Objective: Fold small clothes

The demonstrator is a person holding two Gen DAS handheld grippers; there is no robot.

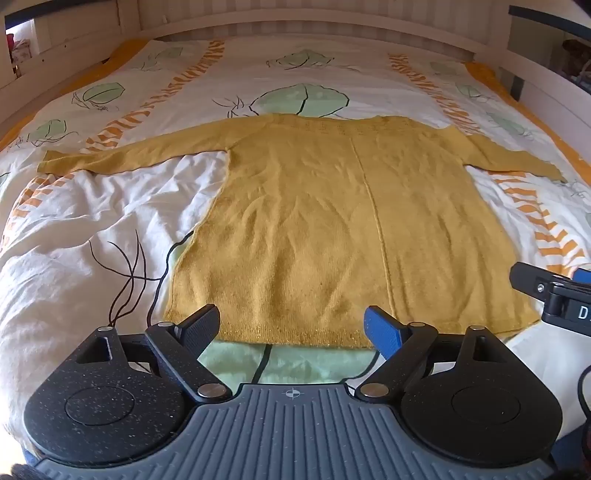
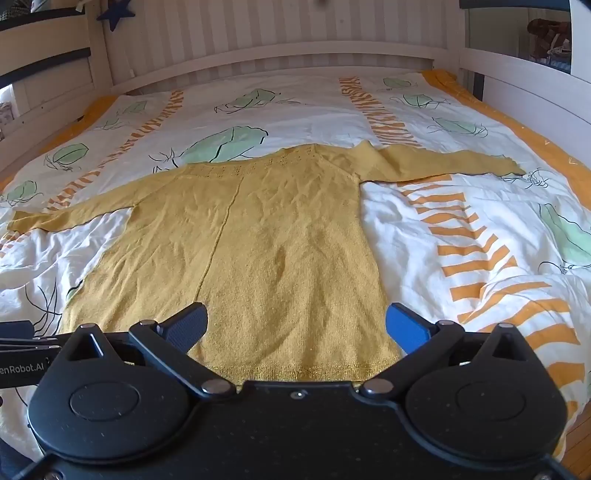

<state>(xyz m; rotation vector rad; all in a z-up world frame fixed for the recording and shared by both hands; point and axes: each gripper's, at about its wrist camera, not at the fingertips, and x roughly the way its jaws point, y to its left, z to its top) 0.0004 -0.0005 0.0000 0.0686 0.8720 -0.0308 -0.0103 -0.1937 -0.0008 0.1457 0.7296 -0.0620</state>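
A mustard-yellow knitted sweater (image 1: pixel 314 221) lies flat on the bed, both sleeves spread out to the sides and the hem toward me. It also shows in the right wrist view (image 2: pixel 258 251). My left gripper (image 1: pixel 291 328) is open and empty, just above the left part of the hem. My right gripper (image 2: pixel 295 325) is open and empty, over the right part of the hem. Part of the right gripper (image 1: pixel 554 295) shows at the right edge of the left wrist view, and part of the left gripper (image 2: pixel 22 347) at the left edge of the right wrist view.
The sweater lies on a rumpled white duvet (image 1: pixel 92 229) with green leaf and orange stripe print, seen also in the right wrist view (image 2: pixel 461 240). A white wooden bed frame (image 1: pixel 295 26) and side rails (image 2: pixel 517 85) surround the bed.
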